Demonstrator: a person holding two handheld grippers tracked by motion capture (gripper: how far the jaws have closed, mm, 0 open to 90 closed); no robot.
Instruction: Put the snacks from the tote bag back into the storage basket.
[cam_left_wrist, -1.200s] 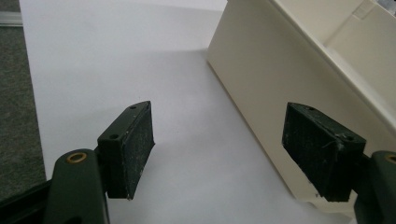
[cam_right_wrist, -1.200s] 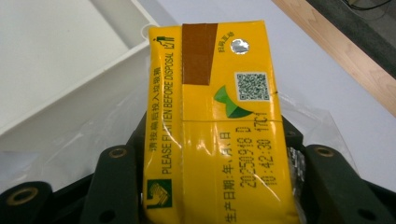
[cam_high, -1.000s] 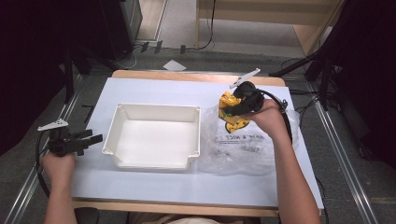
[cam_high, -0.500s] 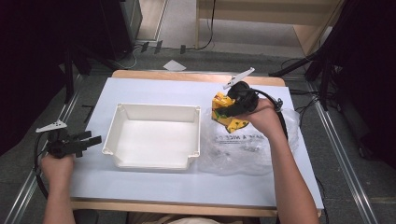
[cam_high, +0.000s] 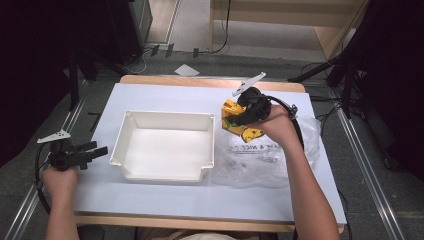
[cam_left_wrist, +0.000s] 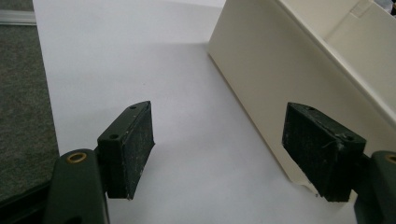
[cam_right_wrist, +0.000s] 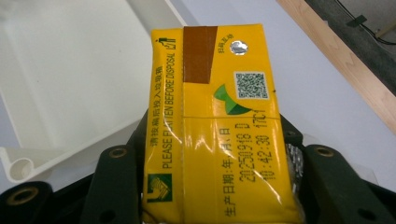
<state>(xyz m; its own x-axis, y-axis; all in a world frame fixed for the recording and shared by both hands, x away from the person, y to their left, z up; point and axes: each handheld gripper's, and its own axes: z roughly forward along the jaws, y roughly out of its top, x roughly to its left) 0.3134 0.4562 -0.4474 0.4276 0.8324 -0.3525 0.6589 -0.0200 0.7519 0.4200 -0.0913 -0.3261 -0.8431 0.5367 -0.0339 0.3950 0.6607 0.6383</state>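
Shifted left toward white tray (cam_high: 165, 145): right gripper (cam_high: 239, 116), fingers clamped on yellow carton (cam_right_wrist: 219, 126), held above tabletop (cam_high: 165, 100) beside tray rim. Left gripper (cam_left_wrist: 229, 154) fingers released, left of tray

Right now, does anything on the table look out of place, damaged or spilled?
Nothing is spilled or broken. The clear plastic bag lies crumpled beside the white tray. The right gripper holds the yellow carton tilted by the tray's corner.
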